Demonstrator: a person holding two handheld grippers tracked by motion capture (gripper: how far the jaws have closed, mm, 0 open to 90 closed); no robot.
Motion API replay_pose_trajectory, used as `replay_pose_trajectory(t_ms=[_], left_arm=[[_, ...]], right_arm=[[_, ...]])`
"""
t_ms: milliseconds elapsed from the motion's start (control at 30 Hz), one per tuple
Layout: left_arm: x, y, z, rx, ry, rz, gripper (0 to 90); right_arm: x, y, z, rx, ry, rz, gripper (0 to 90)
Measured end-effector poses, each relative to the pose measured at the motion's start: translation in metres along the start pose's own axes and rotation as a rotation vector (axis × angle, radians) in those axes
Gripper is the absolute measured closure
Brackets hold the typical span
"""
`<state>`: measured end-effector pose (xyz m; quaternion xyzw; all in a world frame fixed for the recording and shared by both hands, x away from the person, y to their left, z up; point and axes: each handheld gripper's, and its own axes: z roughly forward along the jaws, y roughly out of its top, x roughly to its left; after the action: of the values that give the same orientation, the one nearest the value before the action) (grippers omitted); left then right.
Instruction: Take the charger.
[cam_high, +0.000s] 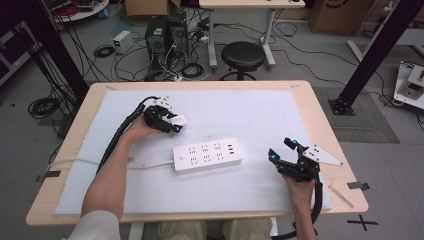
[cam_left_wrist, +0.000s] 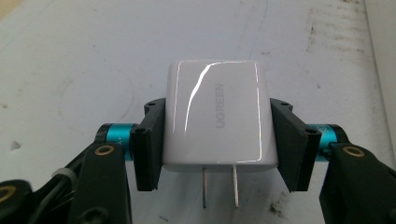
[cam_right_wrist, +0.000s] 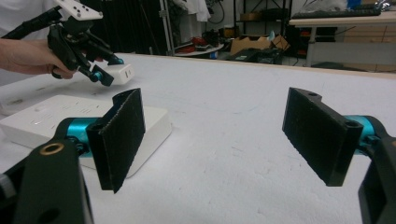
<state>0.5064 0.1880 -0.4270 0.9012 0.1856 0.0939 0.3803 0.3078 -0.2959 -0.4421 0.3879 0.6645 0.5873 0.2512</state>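
Left gripper (cam_high: 176, 125): closed on the white charger (cam_left_wrist: 215, 116), pads pressing its two side faces; held above the white mat (cam_high: 260, 110), behind the left end of the power strip.
Charger: white cube with grey lettering on its glossy face; two metal prongs (cam_left_wrist: 219, 185) point back toward the left gripper's camera.
Power strip (cam_high: 207, 155): white, flat on the mat near the counter's middle, sockets up; its cord (cam_high: 90, 162) runs off to the left.
Right gripper (cam_high: 285, 150): jaws wide apart, nothing between them; near the counter's right front, well apart from the strip.
Counter (cam_high: 320, 120): pale wood, mat covering most of it.
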Motion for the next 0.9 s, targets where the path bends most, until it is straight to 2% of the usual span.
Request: replay_pose_trajectory(t_ms=[100,133,200,267,300,333,367,467,500,533,700,733,767,800,900], left_arm=[[-0.002,0.002,-0.007,-0.015,0.016,-0.008,42.4],[-0.006,0.004,-0.016,-0.032,0.031,-0.02,42.4],[-0.009,0.005,-0.022,-0.046,0.039,-0.032,42.4],[-0.009,0.005,-0.022,-0.046,0.039,-0.032,42.4],[-0.012,0.005,-0.028,-0.062,0.047,-0.054,42.4],[-0.012,0.005,-0.028,-0.062,0.047,-0.054,42.4],[-0.018,0.006,-0.036,-0.08,0.049,-0.071,42.4],[-0.018,0.006,-0.036,-0.08,0.049,-0.071,42.4],[-0.028,0.008,-0.046,-0.094,0.064,-0.077,42.4],[-0.031,0.008,-0.048,-0.101,0.068,-0.074,42.4],[-0.036,0.01,-0.052,-0.102,0.071,-0.066,42.4],[-0.045,0.014,-0.054,-0.105,0.081,-0.063,42.4],[-0.045,0.014,-0.054,-0.105,0.081,-0.063,42.5],[-0.054,0.018,-0.056,-0.102,0.096,-0.051,42.4],[-0.058,0.019,-0.057,-0.107,0.096,-0.05,42.4]], right_arm=[[0.0,0.0,0.0,0.006,0.0,0.005,21.6],[-0.001,0.0,0.001,-0.003,0.005,-0.015,21.6],[-0.001,0.0,0.0,-0.001,0.006,-0.014,21.6],[-0.001,0.0,0.0,0.0,0.007,-0.013,21.6],[-0.001,0.0,0.0,0.0,0.007,-0.013,21.6],[-0.001,0.0,0.0,0.0,0.007,-0.013,21.6],[0.0,0.0,0.0,0.0,0.011,-0.01,21.6],[0.0,0.0,0.0,0.004,0.008,-0.001,21.6],[-0.001,0.0,0.0,0.001,0.013,0.001,21.6],[-0.001,0.0,0.0,0.002,0.012,-0.002,21.6],[0.0,0.0,0.0,0.008,0.011,-0.002,21.6],[0.0,0.0,0.0,0.008,0.011,-0.002,21.6],[0.0,0.0,0.0,0.008,0.011,-0.002,21.6],[0.0,0.0,0.001,0.008,0.012,-0.001,21.6],[0.0,0.0,0.001,0.007,0.013,-0.001,21.6]])
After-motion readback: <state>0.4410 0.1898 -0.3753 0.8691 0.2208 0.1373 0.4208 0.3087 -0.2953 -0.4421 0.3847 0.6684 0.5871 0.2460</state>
